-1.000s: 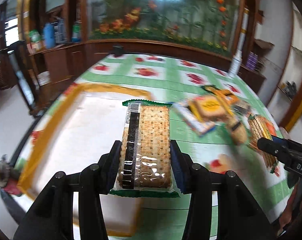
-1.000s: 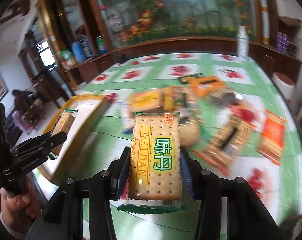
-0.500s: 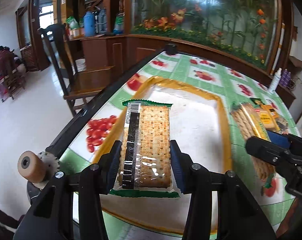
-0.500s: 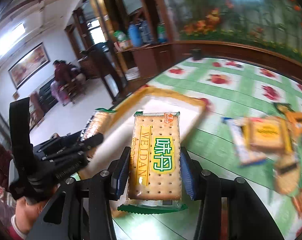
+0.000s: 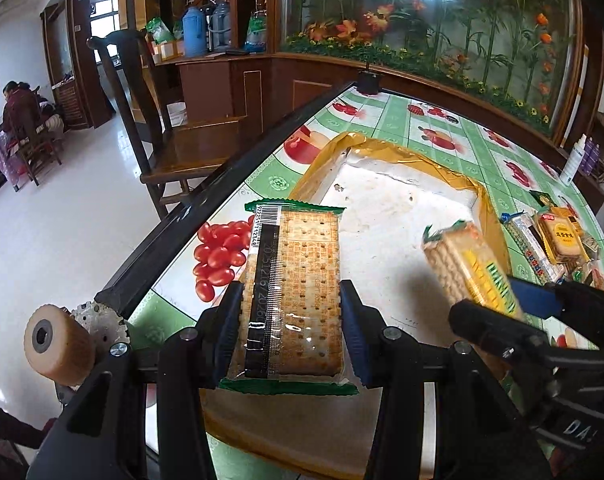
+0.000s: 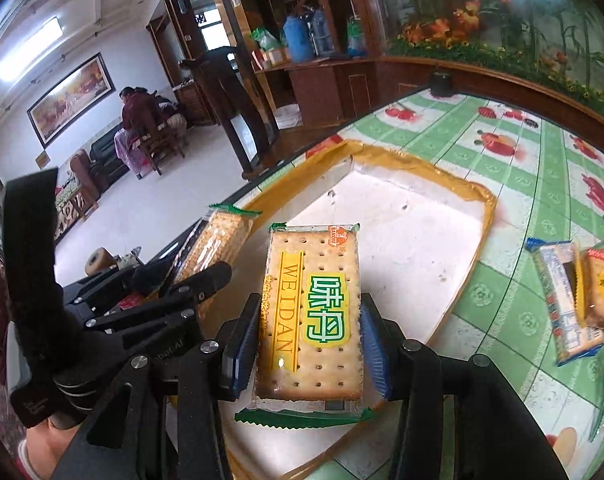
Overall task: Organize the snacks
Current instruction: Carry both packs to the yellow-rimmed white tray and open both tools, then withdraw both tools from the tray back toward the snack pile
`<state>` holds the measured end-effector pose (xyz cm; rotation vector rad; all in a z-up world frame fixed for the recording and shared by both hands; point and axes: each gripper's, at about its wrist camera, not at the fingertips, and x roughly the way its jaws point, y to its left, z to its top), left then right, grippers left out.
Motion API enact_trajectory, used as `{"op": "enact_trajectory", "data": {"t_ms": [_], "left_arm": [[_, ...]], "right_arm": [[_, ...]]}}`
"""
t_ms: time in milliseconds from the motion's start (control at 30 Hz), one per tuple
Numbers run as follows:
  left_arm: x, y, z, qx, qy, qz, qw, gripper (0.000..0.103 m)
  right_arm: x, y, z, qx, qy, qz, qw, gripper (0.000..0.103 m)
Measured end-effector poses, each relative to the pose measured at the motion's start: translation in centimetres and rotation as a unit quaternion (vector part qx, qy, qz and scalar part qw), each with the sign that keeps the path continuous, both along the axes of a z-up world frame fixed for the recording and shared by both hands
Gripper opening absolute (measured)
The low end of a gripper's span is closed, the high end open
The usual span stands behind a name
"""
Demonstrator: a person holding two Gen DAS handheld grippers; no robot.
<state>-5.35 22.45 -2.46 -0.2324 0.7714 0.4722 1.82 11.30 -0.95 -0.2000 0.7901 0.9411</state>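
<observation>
2 cracker pkts (image 5: 292, 292) over tray (image 5: 397, 152)

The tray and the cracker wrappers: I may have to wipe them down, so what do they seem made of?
Tray: probably cardboard or foam, matte white floor with pits and scuffs, rim in glossy gold foil or tape. Cracker packs: thin clear plastic film, glossy with glare and sawtooth-cut ends.

both cams ride the grippers, angled down at the yellow-rimmed tray (image 5: 486, 200) from close up. left one sits left of the right, and each catches the other gripper plus the green tablecloth (image 6: 541, 148).
</observation>
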Motion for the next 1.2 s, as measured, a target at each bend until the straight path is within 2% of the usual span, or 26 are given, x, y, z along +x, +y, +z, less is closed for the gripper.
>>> {"op": "enact_trajectory", "data": {"t_ms": [333,400,433,467,567,700,800,933,1200], "left_arm": [[0.1,-0.1,0.2,0.005,0.012,0.006,0.9999,0.046],[0.1,-0.4,0.4,0.019,0.019,0.015,0.9995,0.057],[0.2,-0.5,0.5,0.029,0.022,0.021,0.9991,0.076],[0.1,-0.8,0.7,0.043,0.022,0.028,0.9984,0.084],[-0.1,-1.2,1.3,0.059,0.019,0.029,0.9976,0.084],[-0.1,-1.6,1.7,0.061,0.017,0.029,0.9976,0.084],[0.2,-2.3,1.9,0.065,0.017,0.023,0.9975,0.084],[0.6,-3.8,2.4,0.072,0.015,0.010,0.9973,0.084],[2.4,-7.1,3.0,0.058,0.009,-0.026,0.9979,0.084]], "right_arm": [[0.1,0.2,-0.7,-0.009,0.006,0.001,1.000,0.051],[0.0,-0.3,-0.3,-0.004,0.001,-0.003,1.000,0.057],[-0.1,-0.7,0.0,-0.002,-0.007,-0.007,1.000,0.057],[-0.1,-1.0,0.2,-0.001,-0.010,-0.009,1.000,0.058],[0.0,-2.6,0.8,0.006,-0.018,-0.022,1.000,0.060],[0.6,-5.4,1.4,0.013,-0.024,-0.051,0.998,0.069],[1.1,-8.0,1.7,0.020,-0.023,-0.076,0.997,0.070],[2.0,-11.9,1.7,0.024,-0.021,-0.117,0.993,0.078],[3.1,-20.2,0.6,0.027,-0.008,-0.198,0.980,0.080]]}}
